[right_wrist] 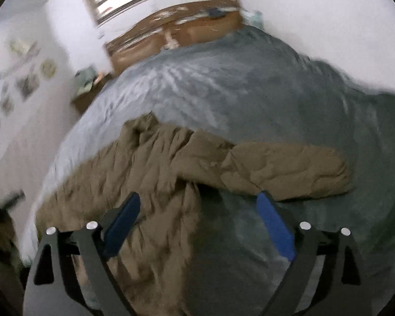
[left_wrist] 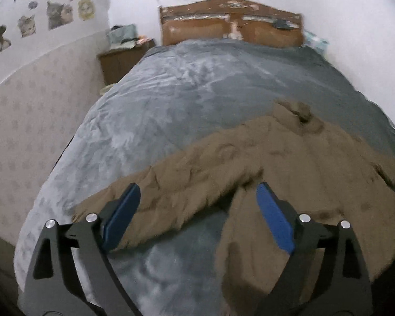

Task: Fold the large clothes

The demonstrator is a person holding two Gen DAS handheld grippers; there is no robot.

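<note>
A brown quilted coat (left_wrist: 276, 158) lies spread flat on the grey bed cover (left_wrist: 171, 92), collar toward the headboard, both sleeves stretched sideways. My left gripper (left_wrist: 197, 192) is open and empty, hovering above the coat's left sleeve and armpit. In the right wrist view the coat (right_wrist: 150, 173) fills the lower left and its right sleeve (right_wrist: 289, 173) stretches right. My right gripper (right_wrist: 198, 202) is open and empty above the armpit under that sleeve. The right wrist view is blurred by motion.
A wooden headboard (left_wrist: 231, 23) stands at the far end of the bed. A brown nightstand (left_wrist: 123, 58) with clutter stands left of the bed. A wall with cat stickers (left_wrist: 55, 13) runs along the left. The bed cover (right_wrist: 276, 92) spreads beyond the coat.
</note>
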